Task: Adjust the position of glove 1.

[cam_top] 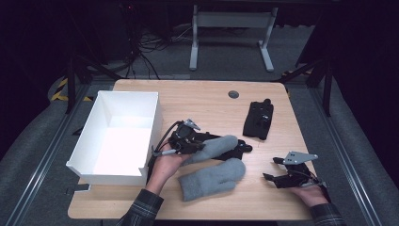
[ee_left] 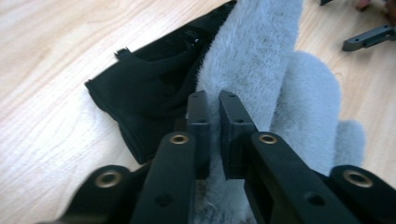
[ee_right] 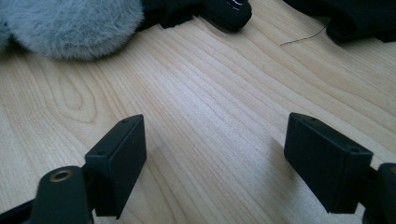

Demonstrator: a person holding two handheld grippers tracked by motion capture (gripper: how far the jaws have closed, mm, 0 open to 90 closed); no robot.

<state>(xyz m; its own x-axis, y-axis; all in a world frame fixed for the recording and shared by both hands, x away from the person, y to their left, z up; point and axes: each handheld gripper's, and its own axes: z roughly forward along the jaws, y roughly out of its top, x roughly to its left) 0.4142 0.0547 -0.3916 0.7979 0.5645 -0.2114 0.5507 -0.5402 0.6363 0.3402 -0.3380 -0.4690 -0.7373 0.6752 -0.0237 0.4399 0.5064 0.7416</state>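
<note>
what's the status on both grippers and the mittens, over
Left gripper shut on upper grey mitten. Right gripper open, over bare table. Nothing in the way.

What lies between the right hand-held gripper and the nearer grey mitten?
Bare wood: in the high view, only table top separates the right hand-held gripper from the grey mitten; the right gripper view shows the same.

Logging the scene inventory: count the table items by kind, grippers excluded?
Grey fuzzy mittens: 2
Black gloves: 2
White box: 1
Total: 5
</note>
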